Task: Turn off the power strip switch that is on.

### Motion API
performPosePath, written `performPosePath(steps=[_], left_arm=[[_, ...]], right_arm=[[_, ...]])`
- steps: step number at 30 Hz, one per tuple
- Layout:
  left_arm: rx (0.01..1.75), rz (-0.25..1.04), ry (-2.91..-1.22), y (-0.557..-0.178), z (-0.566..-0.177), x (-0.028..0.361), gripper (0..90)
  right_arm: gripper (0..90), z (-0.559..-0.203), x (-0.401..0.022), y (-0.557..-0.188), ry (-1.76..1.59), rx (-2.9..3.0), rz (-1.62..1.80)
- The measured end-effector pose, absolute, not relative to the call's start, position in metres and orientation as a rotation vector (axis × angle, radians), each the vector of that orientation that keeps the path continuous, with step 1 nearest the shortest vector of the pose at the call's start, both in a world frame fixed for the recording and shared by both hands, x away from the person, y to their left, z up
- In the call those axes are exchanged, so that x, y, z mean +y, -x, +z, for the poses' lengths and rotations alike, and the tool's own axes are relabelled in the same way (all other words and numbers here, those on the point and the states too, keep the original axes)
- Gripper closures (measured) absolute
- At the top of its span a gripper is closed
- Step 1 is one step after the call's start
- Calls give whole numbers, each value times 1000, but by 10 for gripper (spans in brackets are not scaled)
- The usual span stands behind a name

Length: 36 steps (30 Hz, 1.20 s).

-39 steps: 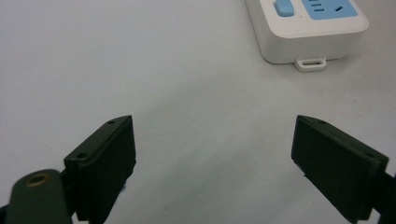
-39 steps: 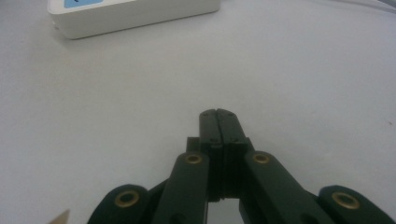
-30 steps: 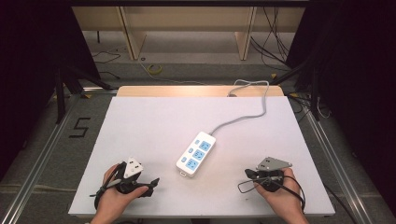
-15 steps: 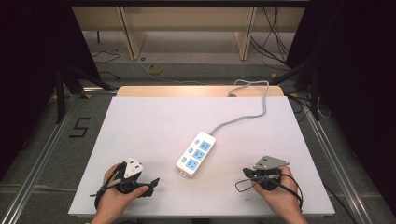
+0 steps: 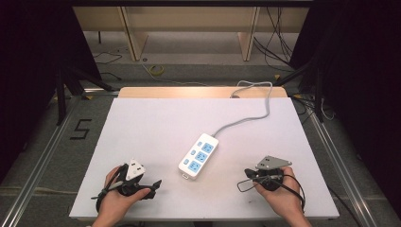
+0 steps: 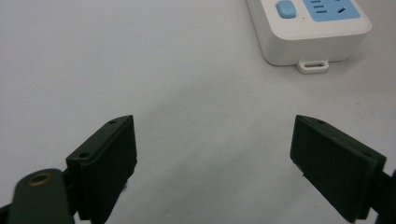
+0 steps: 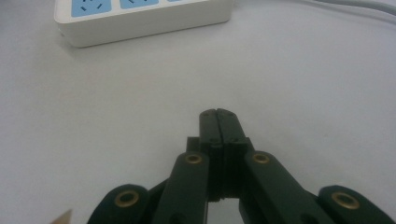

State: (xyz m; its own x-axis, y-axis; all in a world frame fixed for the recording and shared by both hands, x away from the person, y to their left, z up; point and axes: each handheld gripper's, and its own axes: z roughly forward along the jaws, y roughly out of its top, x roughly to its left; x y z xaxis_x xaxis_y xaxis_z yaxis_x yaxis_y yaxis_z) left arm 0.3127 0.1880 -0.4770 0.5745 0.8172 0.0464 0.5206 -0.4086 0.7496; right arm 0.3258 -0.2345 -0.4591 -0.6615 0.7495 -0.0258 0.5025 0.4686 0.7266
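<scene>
A white power strip [image 5: 199,155] with blue sockets lies in the middle of the white table [image 5: 156,127], its grey cable [image 5: 255,111] running off the far edge. My left gripper [image 5: 153,185] rests near the front left, jaws wide apart with nothing between them; in the left gripper view [image 6: 215,163] the power strip's near end [image 6: 310,32] lies ahead at upper right. My right gripper [image 5: 247,173] rests near the front right, jaws pressed together and empty; the right gripper view [image 7: 217,114] shows the power strip [image 7: 140,18] ahead at upper left.
The table's front edge runs just below both hands. Beyond the far edge are a wooden board [image 5: 198,92], wooden legs and loose cables on the floor. A metal rail [image 5: 42,156] runs along the left side of the table and another [image 5: 338,161] along the right.
</scene>
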Motion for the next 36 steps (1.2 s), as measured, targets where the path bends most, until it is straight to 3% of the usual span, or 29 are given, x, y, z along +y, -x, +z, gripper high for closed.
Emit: performPosePath(steps=[36], left_arm=[[1067,541,-2095,-313,-478,187,144]], right_arm=[[900,-453,-221,-337,-1029,2400,1014]])
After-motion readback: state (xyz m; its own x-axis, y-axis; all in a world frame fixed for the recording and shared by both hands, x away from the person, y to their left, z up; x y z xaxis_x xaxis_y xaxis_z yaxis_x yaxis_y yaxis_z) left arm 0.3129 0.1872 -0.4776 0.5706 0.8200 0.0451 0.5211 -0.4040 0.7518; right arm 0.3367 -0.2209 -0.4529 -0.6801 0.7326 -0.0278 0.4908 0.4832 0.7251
